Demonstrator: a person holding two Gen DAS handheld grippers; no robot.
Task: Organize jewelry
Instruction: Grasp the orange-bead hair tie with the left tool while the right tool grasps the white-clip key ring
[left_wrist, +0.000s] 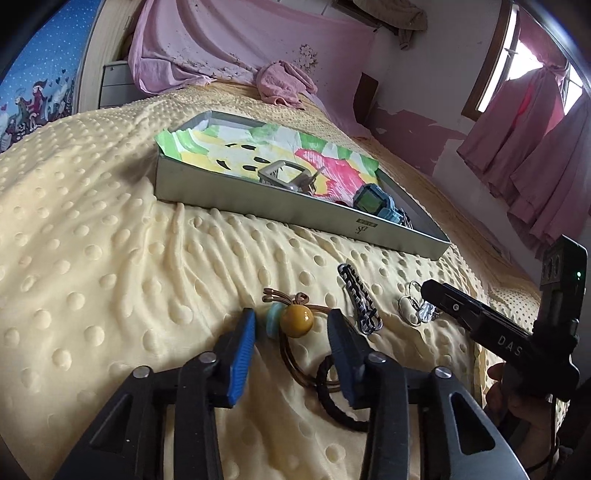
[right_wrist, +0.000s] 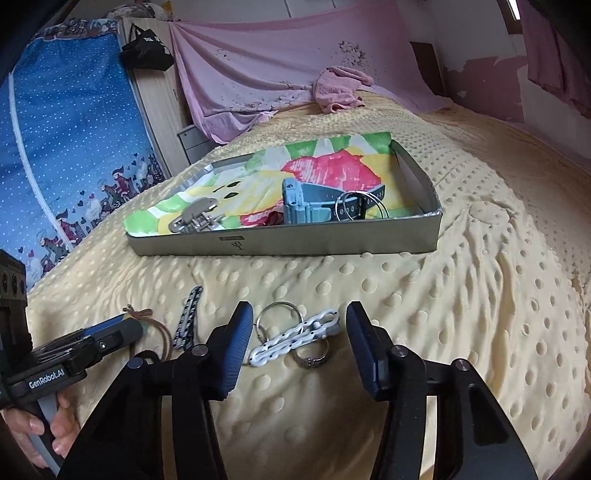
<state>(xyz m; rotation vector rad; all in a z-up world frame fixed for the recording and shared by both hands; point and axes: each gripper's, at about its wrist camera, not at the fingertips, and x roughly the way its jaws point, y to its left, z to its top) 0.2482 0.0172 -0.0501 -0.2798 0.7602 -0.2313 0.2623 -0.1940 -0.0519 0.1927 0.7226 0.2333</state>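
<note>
Hovering spread above the bed (right_wrist: 480, 295): left hand-held gripper (left_wrist: 291, 332) astride bead cord (left_wrist: 297, 322), right hand-held gripper (right_wrist: 299, 325) astride white chain (right_wrist: 295, 338).

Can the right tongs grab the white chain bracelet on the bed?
Probably yes. The right tongs are open, with the white chain bracelet lying between the fingers, nothing covering it; a ring touches it.

Tray (right_wrist: 332, 242), jewelry on dotted blanket (right_wrist: 480, 314)
</note>
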